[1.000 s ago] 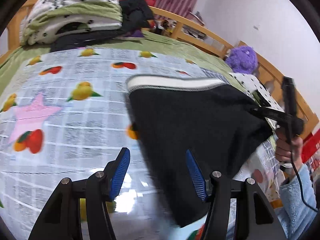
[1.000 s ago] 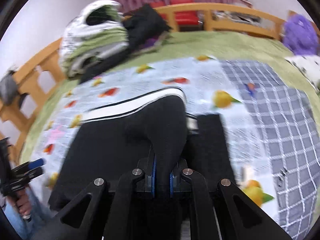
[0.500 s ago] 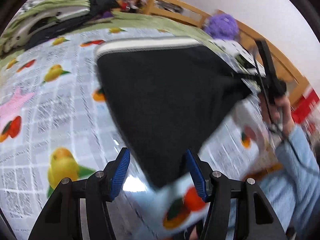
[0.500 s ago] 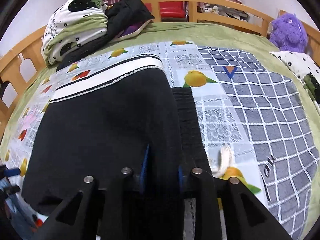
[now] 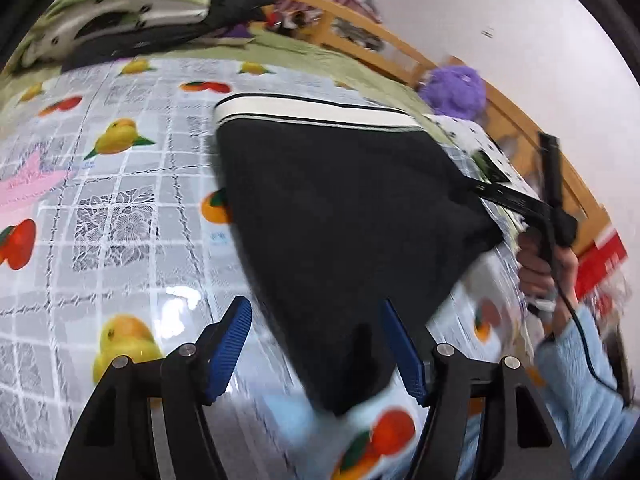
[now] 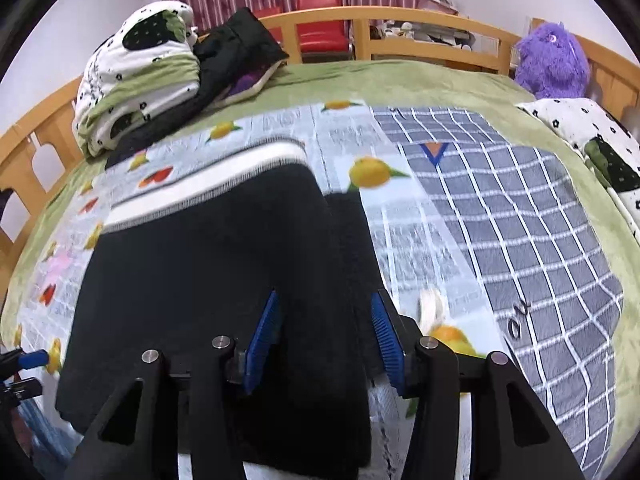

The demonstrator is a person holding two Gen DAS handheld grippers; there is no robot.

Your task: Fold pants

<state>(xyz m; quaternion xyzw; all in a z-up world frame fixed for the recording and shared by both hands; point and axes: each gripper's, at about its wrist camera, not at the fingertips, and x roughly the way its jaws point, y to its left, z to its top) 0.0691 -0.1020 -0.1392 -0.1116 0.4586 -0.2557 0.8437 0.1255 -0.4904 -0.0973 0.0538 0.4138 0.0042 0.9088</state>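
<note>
Black pants (image 5: 340,216) with a white waistband (image 5: 312,114) lie folded on the fruit-print cloth on the bed; they also show in the right wrist view (image 6: 208,264). My left gripper (image 5: 316,354) is open over the near corner of the pants, holding nothing. My right gripper (image 6: 326,338) is open, with its blue pads (image 6: 264,336) on either side of the fabric's near right edge. The right gripper (image 5: 492,194) also shows in the left wrist view, at the pants' right corner.
A pile of bedding and dark clothes (image 6: 160,76) lies at the back left. A purple plush toy (image 6: 552,60) sits at the back right by the wooden bed rail (image 6: 400,28). A grey checked cloth (image 6: 520,232) lies to the right. A spotted blanket (image 6: 592,136) lies far right.
My right gripper has opened and let go of the pants; the fabric now lies flat. My left gripper stayed open and shifted over the pants' near corner.
</note>
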